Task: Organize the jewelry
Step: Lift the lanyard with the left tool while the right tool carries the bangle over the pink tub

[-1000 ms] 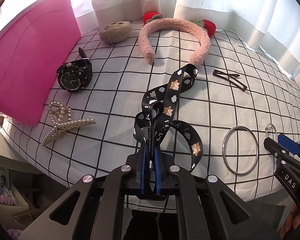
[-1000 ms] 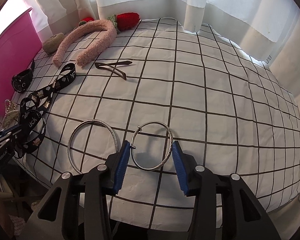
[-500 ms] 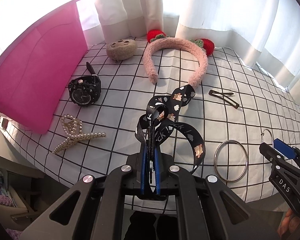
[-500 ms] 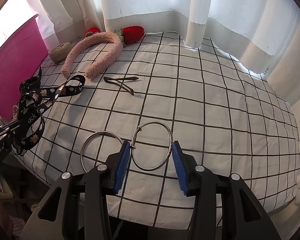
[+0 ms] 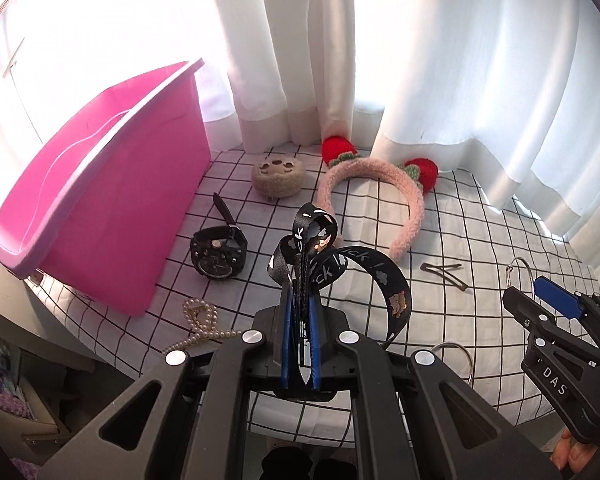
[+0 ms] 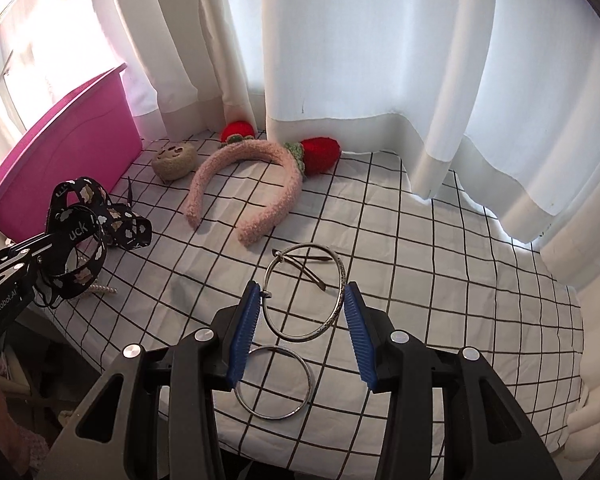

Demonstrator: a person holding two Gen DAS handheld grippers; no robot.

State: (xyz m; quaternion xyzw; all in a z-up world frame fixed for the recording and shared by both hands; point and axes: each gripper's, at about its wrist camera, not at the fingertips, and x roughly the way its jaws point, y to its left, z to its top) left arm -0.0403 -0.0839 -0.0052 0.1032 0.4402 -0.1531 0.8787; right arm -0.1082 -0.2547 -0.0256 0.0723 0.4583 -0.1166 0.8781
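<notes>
A black ribbon (image 5: 364,268) printed with cartoon figures hangs in loops above the checked cloth, and my left gripper (image 5: 300,304) is shut on it. From the right wrist view the ribbon (image 6: 80,228) dangles off the left gripper (image 6: 40,256) near the pink bin (image 6: 80,148). My right gripper (image 6: 302,300) is shut on a thin silver hoop (image 6: 342,272), its pads pressing the hoop's two sides, held above the cloth. A second silver ring (image 6: 274,417) lies flat on the cloth below it. The pink bin (image 5: 100,208) stands at the left, tilted, its inside hidden.
On the cloth lie a black watch (image 5: 218,252), a pearl hair clip (image 5: 200,320), a fluffy pink headband (image 5: 412,216) with red strawberries, a round plush piece (image 5: 278,176) and a dark hairpin (image 5: 444,272). White curtains hang behind. The table's edge runs close below both grippers.
Both grippers have risen. The ribbon has come up off the cloth with the left one and the hoop with the right one. The bin's rim has come into view.
</notes>
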